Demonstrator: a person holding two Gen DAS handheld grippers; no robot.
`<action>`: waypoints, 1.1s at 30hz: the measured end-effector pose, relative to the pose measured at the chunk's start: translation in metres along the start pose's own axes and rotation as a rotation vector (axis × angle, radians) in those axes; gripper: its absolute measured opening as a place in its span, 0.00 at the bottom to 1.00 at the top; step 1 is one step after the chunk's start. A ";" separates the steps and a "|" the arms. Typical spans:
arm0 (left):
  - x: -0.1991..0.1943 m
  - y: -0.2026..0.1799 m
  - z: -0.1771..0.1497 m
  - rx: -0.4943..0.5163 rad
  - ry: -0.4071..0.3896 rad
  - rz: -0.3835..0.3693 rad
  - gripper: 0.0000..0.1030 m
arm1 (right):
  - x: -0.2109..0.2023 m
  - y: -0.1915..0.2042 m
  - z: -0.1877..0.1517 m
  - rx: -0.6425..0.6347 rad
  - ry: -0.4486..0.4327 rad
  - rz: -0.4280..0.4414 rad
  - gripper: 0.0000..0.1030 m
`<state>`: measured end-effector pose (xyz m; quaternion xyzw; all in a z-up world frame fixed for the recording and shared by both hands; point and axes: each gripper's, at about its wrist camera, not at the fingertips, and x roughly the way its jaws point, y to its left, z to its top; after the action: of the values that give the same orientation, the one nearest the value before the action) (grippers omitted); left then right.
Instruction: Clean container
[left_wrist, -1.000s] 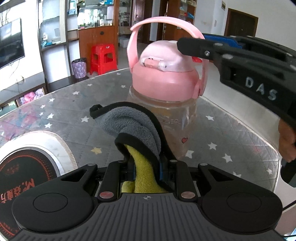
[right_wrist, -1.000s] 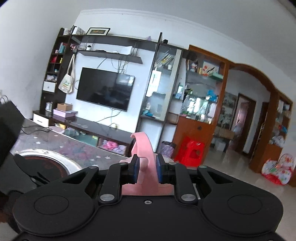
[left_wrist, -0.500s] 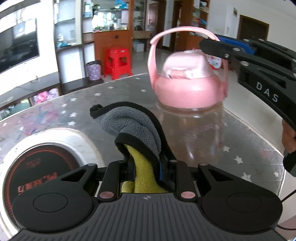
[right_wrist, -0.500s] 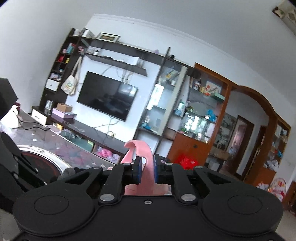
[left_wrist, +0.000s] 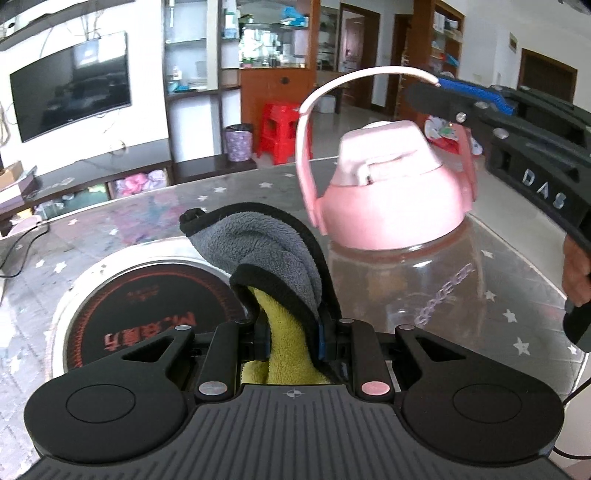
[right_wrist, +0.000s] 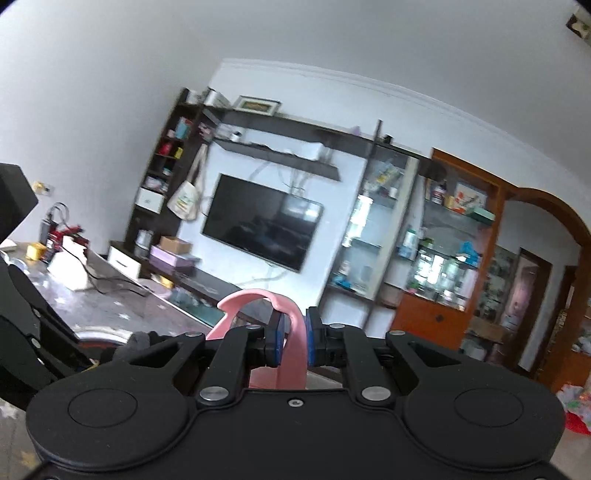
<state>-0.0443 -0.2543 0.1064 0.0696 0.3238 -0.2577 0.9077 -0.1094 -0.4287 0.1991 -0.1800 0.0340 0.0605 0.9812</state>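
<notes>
Worktop (left_wrist: 498, 266): glossy, star-patterned, with a round hotplate-style disc (left_wrist: 147, 306) set in it at left.

Container (left_wrist: 399, 280): clear jug body with a pink lid (left_wrist: 391, 195) on, hanging or just resting over the worktop beside the disc. Can't tell if its base touches down; bottom is hidden behind the left tool. It looks slightly tilted.

Right tool (right_wrist: 293, 341): pads pressed onto the pink carry handle (left_wrist: 354, 77) near its top, so the whole jug depends on that thin strap.

Left tool (left_wrist: 291, 336): pinching a folded cloth (left_wrist: 266, 254), grey outside and yellow inside, which stands up just beside the jug wall. Contact with the wall is not clear.

Risks, as I judge them:
- The handle pivots at the lid, so pushing the cloth against the wall would swing the jug away rather than wipe it.
- The strap is smooth and narrow and could slide through the pads under side load.
- A drop onto that hard top means a knock or tip-over.
- The cloth is held by one fold and could pull loose on a drag.
</notes>
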 end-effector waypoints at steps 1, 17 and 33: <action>-0.001 0.001 0.000 -0.002 -0.002 0.004 0.21 | 0.001 0.002 0.001 0.002 -0.004 0.009 0.13; -0.021 -0.019 -0.008 0.014 -0.030 -0.037 0.21 | -0.021 0.005 0.008 0.003 -0.022 0.067 0.12; -0.022 -0.069 -0.029 0.066 -0.018 -0.049 0.21 | -0.040 -0.001 -0.003 0.034 0.007 0.037 0.12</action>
<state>-0.1097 -0.2956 0.0999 0.0890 0.3087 -0.2909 0.9012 -0.1489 -0.4345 0.2001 -0.1626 0.0419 0.0774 0.9828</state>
